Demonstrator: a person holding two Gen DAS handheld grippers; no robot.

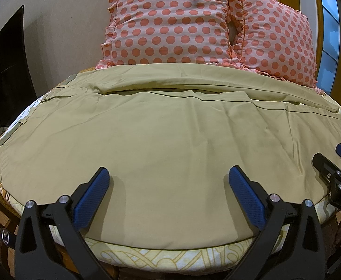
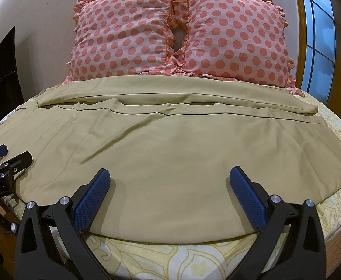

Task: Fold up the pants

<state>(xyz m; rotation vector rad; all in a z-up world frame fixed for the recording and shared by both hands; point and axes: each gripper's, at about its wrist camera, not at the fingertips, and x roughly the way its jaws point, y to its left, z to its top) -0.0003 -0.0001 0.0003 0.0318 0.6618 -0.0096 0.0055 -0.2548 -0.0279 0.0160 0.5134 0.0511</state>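
The tan pants lie spread out flat on the bed, and they cover most of it from the left edge to the right edge. One leg lies near the front edge of the bed, and the other leg lies behind it, closer to the head of the bed, with a thin gap between the two. The waist end is at the left edge of the bed and the leg ends are near the right edge. The bed has a yellow and white sheet with a swirly pattern, and it peeks out below the pants at the front edge. Two pink pillows with red dots stand side by side at the head of the bed, touching each other. The left gripper is wide open and holds nothing. Its blue fingertips sit just over the pants near the front edge. The right gripper is wide open too and holds nothing, and it sits over the pants near the front edge, more to the right. Each gripper can be seen at the side of the other one's view. A window with a wooden frame is past the right edge of the bed.
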